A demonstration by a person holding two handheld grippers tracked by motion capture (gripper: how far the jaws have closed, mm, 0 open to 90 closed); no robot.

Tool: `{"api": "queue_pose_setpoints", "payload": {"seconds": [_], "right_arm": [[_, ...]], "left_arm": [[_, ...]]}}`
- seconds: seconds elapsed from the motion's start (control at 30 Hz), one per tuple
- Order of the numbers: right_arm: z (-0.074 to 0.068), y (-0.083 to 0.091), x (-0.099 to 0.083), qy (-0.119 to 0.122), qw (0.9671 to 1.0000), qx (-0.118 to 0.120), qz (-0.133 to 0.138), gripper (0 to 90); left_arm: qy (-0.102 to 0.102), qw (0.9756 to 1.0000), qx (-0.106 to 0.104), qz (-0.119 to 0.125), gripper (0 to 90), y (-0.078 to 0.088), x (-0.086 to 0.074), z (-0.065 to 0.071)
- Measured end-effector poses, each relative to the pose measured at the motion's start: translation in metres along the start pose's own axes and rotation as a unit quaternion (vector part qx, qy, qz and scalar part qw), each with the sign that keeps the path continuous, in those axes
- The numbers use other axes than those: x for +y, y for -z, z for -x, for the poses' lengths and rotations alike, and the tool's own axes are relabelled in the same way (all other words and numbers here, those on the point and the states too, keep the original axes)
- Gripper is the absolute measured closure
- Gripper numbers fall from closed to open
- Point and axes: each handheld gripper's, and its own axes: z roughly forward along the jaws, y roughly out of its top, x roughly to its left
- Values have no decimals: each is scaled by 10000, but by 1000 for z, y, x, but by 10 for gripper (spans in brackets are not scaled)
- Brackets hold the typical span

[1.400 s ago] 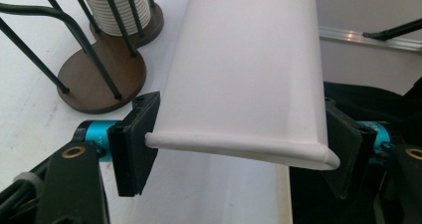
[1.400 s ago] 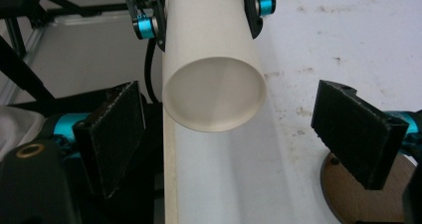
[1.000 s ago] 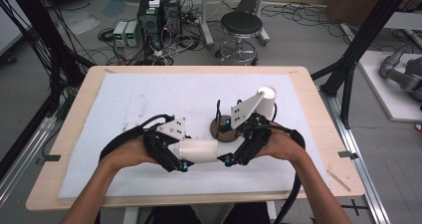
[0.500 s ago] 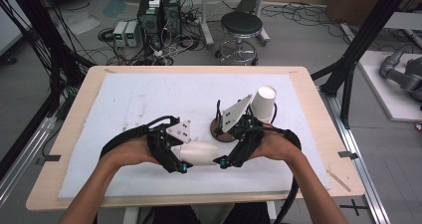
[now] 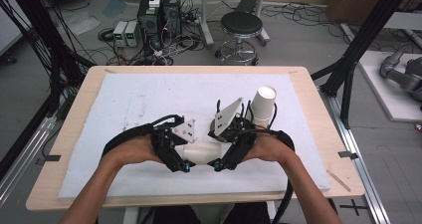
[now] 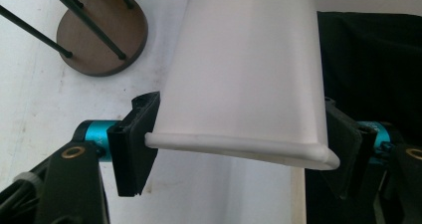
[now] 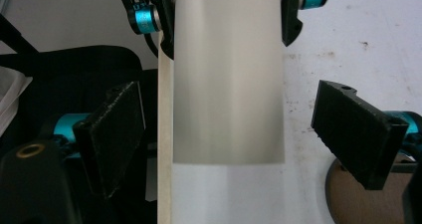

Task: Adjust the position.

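A white paper cup (image 5: 201, 152) lies level between my two grippers near the table's front edge. My left gripper (image 6: 241, 149) is shut on the cup (image 6: 244, 69) just behind its rolled rim, one pad (image 6: 137, 144) pressing each side. My right gripper (image 7: 234, 134) stands open around the cup's other end (image 7: 229, 84), with a gap between each pad (image 7: 356, 134) and the cup wall. In the high view the left gripper (image 5: 188, 155) and the right gripper (image 5: 219, 153) face each other.
A second white paper cup (image 5: 263, 107) stands on the white mat (image 5: 149, 99) just behind my right hand. A brown round disc (image 5: 213, 128) with thin black rods (image 6: 99, 40) rests on the mat behind the grippers. The mat's front edge and the wooden table rim (image 5: 199, 198) lie close below.
My right gripper has edged a little to the left, toward the left gripper. The left gripper keeps its hold on the cup and has not moved.
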Motion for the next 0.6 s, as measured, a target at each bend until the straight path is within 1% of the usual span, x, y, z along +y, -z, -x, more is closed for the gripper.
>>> {"api": "queue_pose_setpoints", "payload": {"seconds": [0.03,0.07,0.1,0.23,0.27,0.33,0.37,0.4,0.57,0.6], "right_arm": [[0,-2,1,45,10000,8,-13,139],[0,-3,1,11,10000,17,-31,139],[0,-4,2,46,10000,35,-52,139],[0,-8,4,47,9999,59,-104,139],[0,-9,5,82,9999,50,-132,139],[0,-10,6,70,9998,51,-165,139],[0,-11,6,77,9998,32,-177,139],[0,-12,7,92,9998,61,-186,139],[1,-17,10,151,9993,35,-331,139],[0,-18,11,106,9992,44,-396,140]], "left_arm": [[-51,10000,-2,-29,268,1,1,-1],[-63,10000,2,-30,268,1,2,-1],[-52,10000,-7,-26,268,1,2,0],[-96,9999,8,-96,269,1,5,-1],[-96,9999,8,-96,269,1,5,-1],[-62,9999,1,-100,269,1,5,-1],[-81,9999,4,-121,269,1,5,-2],[-69,9999,2,-146,269,0,5,-2],[-44,9998,-28,-190,269,-1,5,-2],[-56,9998,-25,-199,269,-1,5,-3]]}}
